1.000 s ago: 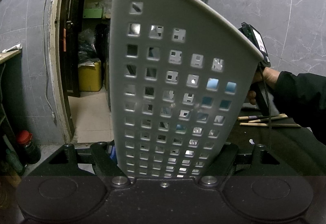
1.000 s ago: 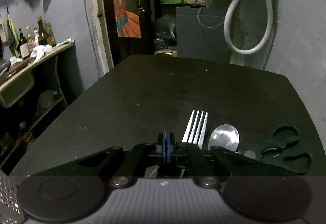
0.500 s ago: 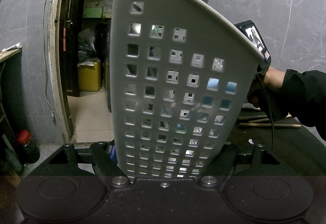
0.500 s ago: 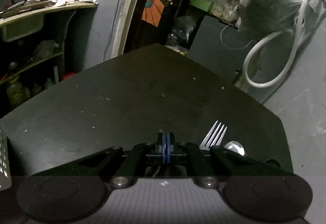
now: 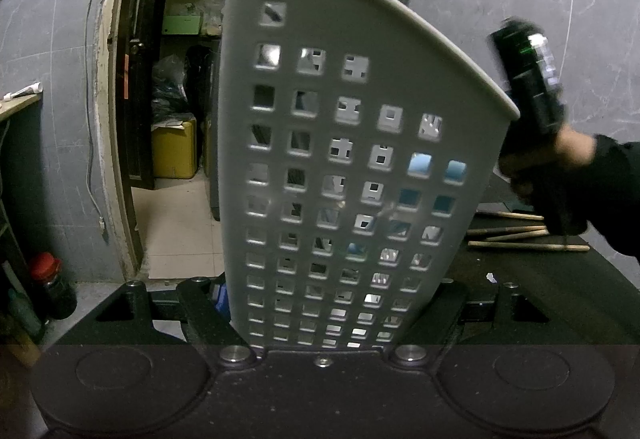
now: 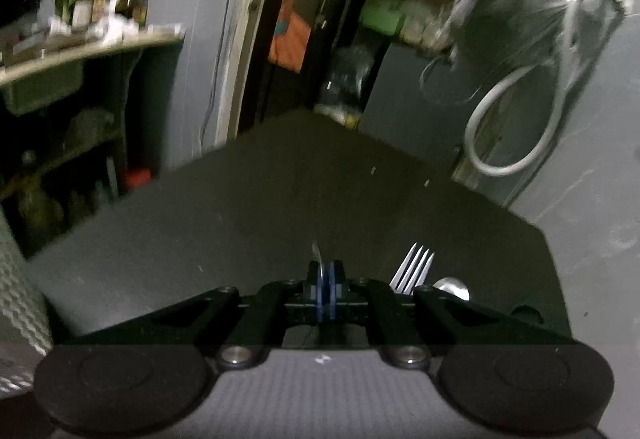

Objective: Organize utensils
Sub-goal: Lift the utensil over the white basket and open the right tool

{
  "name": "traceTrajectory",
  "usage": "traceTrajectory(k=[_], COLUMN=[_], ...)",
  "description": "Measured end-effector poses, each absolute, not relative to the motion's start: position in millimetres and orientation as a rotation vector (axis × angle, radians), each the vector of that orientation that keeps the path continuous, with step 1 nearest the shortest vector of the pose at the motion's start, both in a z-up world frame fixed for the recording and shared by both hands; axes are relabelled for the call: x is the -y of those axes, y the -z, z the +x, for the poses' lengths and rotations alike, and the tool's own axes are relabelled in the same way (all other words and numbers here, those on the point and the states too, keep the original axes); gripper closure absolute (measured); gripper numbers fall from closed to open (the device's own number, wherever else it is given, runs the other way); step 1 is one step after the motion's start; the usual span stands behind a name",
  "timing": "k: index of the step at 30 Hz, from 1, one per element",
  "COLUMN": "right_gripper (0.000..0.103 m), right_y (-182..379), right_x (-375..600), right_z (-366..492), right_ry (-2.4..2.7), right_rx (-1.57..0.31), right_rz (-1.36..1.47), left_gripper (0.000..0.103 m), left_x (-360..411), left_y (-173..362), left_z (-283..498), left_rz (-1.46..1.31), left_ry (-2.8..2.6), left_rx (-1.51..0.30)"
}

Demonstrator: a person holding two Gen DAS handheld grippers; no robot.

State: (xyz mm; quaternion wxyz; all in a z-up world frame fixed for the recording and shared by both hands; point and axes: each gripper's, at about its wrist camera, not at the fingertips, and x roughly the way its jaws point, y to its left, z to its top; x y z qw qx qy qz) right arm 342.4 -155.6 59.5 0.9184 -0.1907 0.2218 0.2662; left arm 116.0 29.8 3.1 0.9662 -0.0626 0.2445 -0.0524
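Observation:
My left gripper is shut on a grey perforated utensil basket, which stands upright and fills the left wrist view. The same basket shows at the left edge of the right wrist view. My right gripper is shut on a thin metal utensil, seen edge-on, only its tip showing above the blue pads. On the black table lie a fork and a spoon, just right of the gripper. A hand holds the right gripper's body, blurred, beside the basket's right rim.
Several wooden chopsticks lie on the table behind the basket at the right. A dark scissors handle peeks out at the table's right edge. Beyond the table are a doorway, a shelf with bottles and a hose.
The right gripper has risen and rolled, still shut on the thin utensil; fork and spoon have slid lower right in its view. In the left view the hand rose. The left gripper stayed still.

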Motion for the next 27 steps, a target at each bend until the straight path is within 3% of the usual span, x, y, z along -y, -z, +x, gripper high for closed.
traceTrajectory(k=[18,27], right_gripper=[0.098,0.098], right_y=[-163,-158], right_x=[208,146], right_z=[253,246], right_ry=[-0.781,-0.832], right_rx=[0.016,0.144], right_rz=[0.171,0.093], left_gripper=[0.025,0.025], left_x=[-30,-30], left_y=[-3,-4], left_z=[113,113], left_rz=[-0.137,-0.139], left_ry=[0.100,0.102], left_rx=[-0.488,-0.487])
